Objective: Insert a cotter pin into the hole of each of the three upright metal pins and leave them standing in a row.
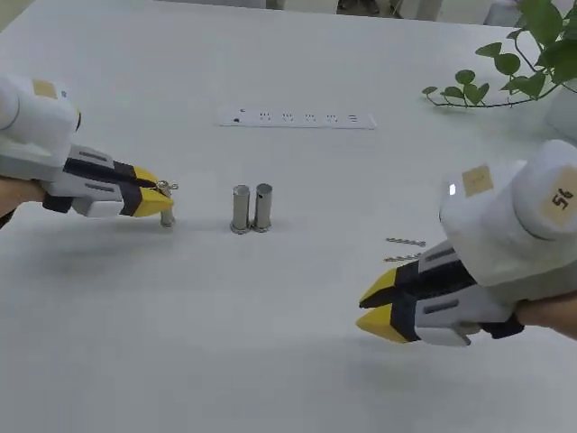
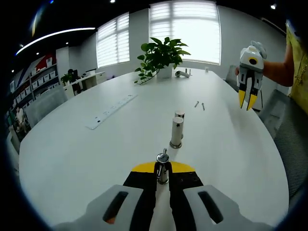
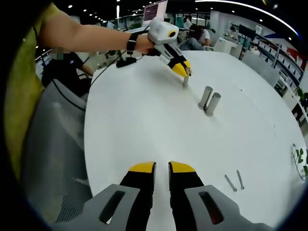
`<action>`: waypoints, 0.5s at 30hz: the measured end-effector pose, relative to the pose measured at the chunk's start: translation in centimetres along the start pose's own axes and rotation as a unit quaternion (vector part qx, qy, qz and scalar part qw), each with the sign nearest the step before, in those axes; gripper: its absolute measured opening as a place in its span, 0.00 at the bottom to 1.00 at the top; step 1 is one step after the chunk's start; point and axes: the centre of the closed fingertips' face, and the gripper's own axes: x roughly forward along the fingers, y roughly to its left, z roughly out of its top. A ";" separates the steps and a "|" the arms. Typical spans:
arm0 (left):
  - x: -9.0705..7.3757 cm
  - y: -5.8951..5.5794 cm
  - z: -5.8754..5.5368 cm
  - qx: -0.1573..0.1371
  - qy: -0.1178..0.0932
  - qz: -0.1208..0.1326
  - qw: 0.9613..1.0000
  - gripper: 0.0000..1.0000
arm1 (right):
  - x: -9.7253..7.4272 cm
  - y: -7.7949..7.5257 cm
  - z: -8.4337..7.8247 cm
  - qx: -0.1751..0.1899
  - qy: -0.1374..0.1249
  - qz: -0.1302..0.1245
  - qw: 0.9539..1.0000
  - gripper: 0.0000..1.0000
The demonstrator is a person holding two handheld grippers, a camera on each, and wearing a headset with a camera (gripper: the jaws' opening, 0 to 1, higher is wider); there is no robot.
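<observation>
White oval tabletop [image 1: 288, 379], open office behind. Power strip [image 1: 297, 119] lies on the far side. A leafy plant [image 1: 532, 54] sits in a white pot [image 2: 166, 72] near the far edge.

Left gripper [image 1: 167, 203]: jaws clamped on a small metal pin [image 2: 162, 171] near its top. A cotter pin [image 2: 162, 157] shows its loop at the head, apparently seated through the hole. The held pin is upright, at or just above the surface; cannot tell which. It is apart, to the left of the two free metal pins [image 1: 241, 209], which stand upright just beside each other.

Right gripper [image 1: 361, 312]: jaws a narrow gap apart, nothing between them. It hovers near two loose cotter pins [image 1: 406, 242] lying flat on the bare surface, not in any tray.

Handling, as judged:
- **Metal pins:** rigid, smooth and small-footed, so likely quick to tip. Grip across the barrel below the hole and keep the hole clear.
- **Cotter pins:** light, thin, springy wire lying flat, so awkward to pinch. Take them by the looped head, legs pointing forward.
</observation>
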 end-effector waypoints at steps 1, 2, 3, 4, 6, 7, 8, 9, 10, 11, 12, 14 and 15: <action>0.0 0.1 -0.1 -0.003 0.001 -0.001 1.000 0.06 | 0.1 0.0 0.0 0.000 0.001 -0.001 1.000 0.12; 0.0 0.0 -0.2 -0.006 -0.001 -0.003 1.000 0.06 | 0.1 0.0 0.0 0.001 0.001 -0.001 1.000 0.12; 0.0 0.0 -0.3 -0.007 -0.001 -0.003 1.000 0.06 | 0.2 0.1 0.0 0.001 0.002 -0.001 1.000 0.12; 0.0 0.1 -0.4 -0.008 0.001 -0.003 1.000 0.06 | 0.3 0.1 0.0 0.001 0.002 -0.001 1.000 0.12; 0.1 0.0 -0.6 -0.011 0.001 -0.006 1.000 0.06 | 0.5 0.3 0.0 0.001 0.003 0.000 1.000 0.12; 0.1 -0.1 -0.7 -0.011 0.001 -0.007 1.000 0.06 | 0.5 0.3 0.0 0.001 0.004 0.000 1.000 0.12; 0.2 -0.2 -0.7 -0.012 0.001 -0.007 1.000 0.06 | 0.5 0.4 0.0 0.000 0.004 0.001 1.000 0.12; 0.2 -0.3 -0.8 -0.012 0.001 -0.008 1.000 0.06 | 0.5 0.4 0.0 0.000 0.004 0.001 1.000 0.12; 0.2 -0.3 -0.8 -0.012 0.001 -0.009 1.000 0.06 | 0.5 0.4 0.0 0.000 0.005 0.001 1.000 0.12; 0.3 -0.4 -0.8 -0.011 0.001 -0.009 1.000 0.06 | 0.5 0.4 0.0 -0.001 0.005 0.001 1.000 0.12; 0.3 -0.5 -0.9 -0.013 0.001 -0.010 1.000 0.06 | 0.5 0.4 0.0 -0.001 0.005 0.000 1.000 0.12; 0.3 -0.6 -0.8 -0.018 -0.003 -0.013 1.000 0.06 | 0.4 0.4 0.1 -0.002 0.005 -0.002 1.000 0.12; 0.3 -0.6 -0.7 -0.018 -0.003 -0.013 1.000 0.06 | 0.3 0.4 0.1 -0.002 0.005 -0.002 1.000 0.12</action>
